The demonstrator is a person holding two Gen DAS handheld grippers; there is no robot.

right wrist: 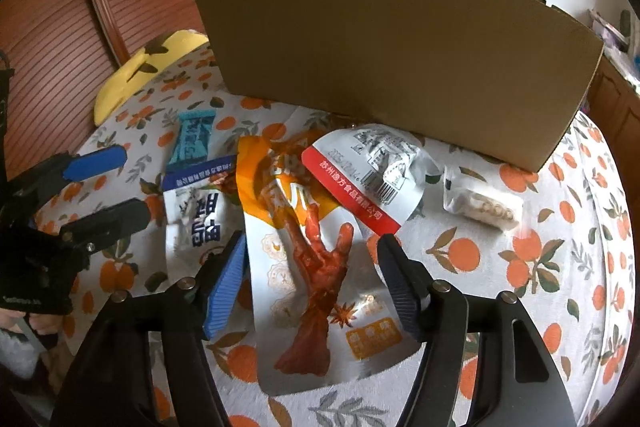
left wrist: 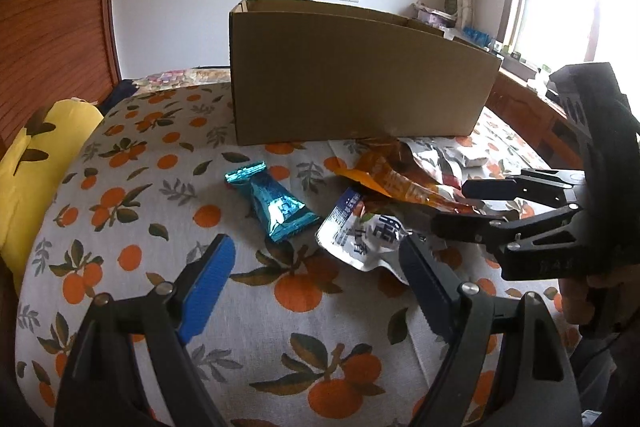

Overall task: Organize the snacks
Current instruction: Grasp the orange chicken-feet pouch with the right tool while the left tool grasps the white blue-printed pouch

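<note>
Several snack packets lie on the orange-print bedcover in front of an open cardboard box point(right wrist: 400, 67). My right gripper point(right wrist: 312, 267) is open and hovers over the orange and silver chicken-foot packet point(right wrist: 320, 307), which lies between its fingers without the pads pressing it. A red and white packet point(right wrist: 372, 171) overlaps its top. A white and blue packet point(right wrist: 200, 219), a teal bar point(right wrist: 194, 141) and a small clear packet point(right wrist: 484, 207) lie around it. My left gripper point(left wrist: 316, 267) is open and empty, just short of the teal bar point(left wrist: 276, 205) and the white and blue packet point(left wrist: 360, 231). In the left wrist view the right gripper point(left wrist: 452, 207) reaches in from the right.
The box point(left wrist: 352, 79) stands at the far side of the bed, its near wall facing me. A yellow pillow point(left wrist: 36, 163) lies at the left edge. A wooden slatted wardrobe stands behind on the left. A bright window and a cluttered wooden ledge are at the right.
</note>
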